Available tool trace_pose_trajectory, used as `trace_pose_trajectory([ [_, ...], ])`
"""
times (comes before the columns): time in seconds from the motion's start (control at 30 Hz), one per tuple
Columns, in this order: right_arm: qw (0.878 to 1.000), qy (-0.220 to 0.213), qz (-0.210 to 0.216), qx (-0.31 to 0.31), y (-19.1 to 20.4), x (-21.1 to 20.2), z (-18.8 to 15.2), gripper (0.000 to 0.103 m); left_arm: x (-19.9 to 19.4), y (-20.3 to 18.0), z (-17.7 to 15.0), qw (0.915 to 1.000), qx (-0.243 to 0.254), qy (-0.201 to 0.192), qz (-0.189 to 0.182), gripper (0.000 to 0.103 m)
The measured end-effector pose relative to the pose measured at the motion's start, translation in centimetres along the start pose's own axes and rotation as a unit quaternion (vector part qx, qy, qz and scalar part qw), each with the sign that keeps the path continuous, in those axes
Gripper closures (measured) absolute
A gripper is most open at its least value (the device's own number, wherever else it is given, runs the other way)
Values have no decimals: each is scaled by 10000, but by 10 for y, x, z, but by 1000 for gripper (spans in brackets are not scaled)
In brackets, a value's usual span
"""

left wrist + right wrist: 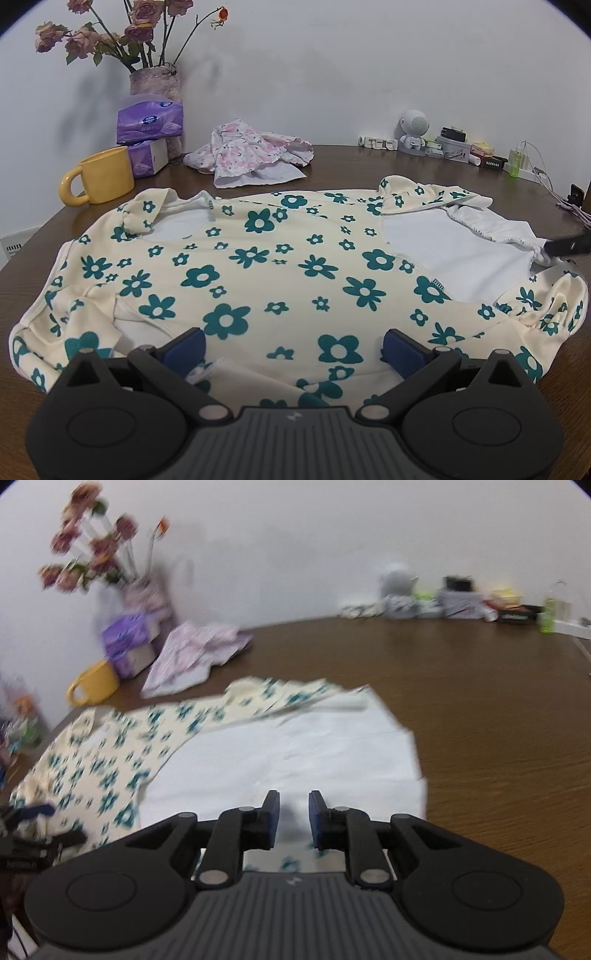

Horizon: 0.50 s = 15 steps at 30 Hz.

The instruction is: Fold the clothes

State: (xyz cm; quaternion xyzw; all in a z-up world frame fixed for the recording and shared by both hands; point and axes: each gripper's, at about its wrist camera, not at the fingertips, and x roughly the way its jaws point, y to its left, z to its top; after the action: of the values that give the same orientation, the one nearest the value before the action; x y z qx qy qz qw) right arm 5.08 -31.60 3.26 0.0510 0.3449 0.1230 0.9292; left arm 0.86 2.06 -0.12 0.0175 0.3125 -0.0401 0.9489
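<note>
Brown wooden table [369,162] against a white wall; your landmark is the flowered garment [258,280].

- Garment: spread flat mid-table, long axis left to right across your left view, white lining turned up at its right end.
- Left gripper [293,345]: fingers spread wide, over the garment's near edge, holding nothing.
- Right gripper [293,819]: over the garment's white flap [295,746], jaws partly apart, a narrow gap; whether they pinch cloth you cannot tell, as the view is blurred.
- Pink garment [247,155]: crumpled, beyond the flowered one.
- Mug [101,173]: beyond its far left corner.
- Nearer hand: each has its own end; the flap lies straight ahead of your right.
</note>
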Motion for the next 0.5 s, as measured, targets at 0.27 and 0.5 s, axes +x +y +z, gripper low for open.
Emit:
trace_pose_trajectory([
  [0.27,9995,-93,-258,-161,14,-4,-10,88,-20,24,-1,9988,-468,-154,80,1],
  [0.5,9974,-500,39,-511,53,-31,-12,77,-64,71,1,9912,-934,-602,714,2],
])
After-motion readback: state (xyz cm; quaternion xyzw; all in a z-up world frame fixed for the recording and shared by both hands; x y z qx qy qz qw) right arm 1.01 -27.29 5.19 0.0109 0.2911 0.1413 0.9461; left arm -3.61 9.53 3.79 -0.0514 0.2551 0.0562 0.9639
